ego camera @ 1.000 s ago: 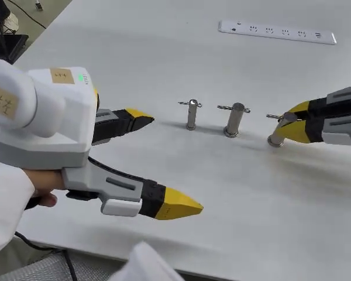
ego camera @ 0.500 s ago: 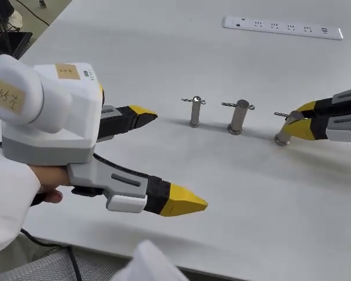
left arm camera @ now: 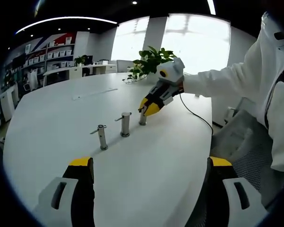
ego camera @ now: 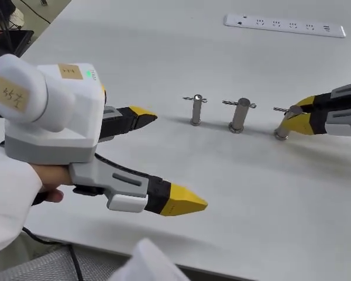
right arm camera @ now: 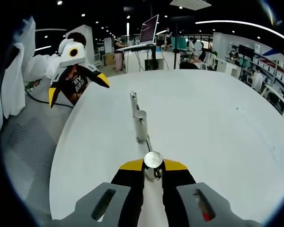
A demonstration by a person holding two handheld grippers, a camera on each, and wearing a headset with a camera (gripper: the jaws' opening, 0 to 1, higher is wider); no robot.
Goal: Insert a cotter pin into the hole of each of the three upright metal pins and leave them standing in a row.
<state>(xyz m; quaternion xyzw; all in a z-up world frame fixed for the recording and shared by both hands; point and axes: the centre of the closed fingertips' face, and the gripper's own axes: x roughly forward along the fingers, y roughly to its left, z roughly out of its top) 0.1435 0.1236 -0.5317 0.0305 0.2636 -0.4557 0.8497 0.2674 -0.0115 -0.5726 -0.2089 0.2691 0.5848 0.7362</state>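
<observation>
While right gripper [right arm camera: 153, 168] jaws pinch nearest metal pin [right arm camera: 153, 159] between yellow tips, pin leans in head view: square it upright, base flat on table [right arm camera: 203, 118], then ease jaws off. Smooth steel cylinder, round flat cap, thin wire cotter pin [ego camera: 280, 109] through head. Just beyond tips, middle pin [right arm camera: 141, 126]; third pin [right arm camera: 133, 103] farther. Farthest, left gripper [ego camera: 178, 161], jaws spread wide, empty.
</observation>
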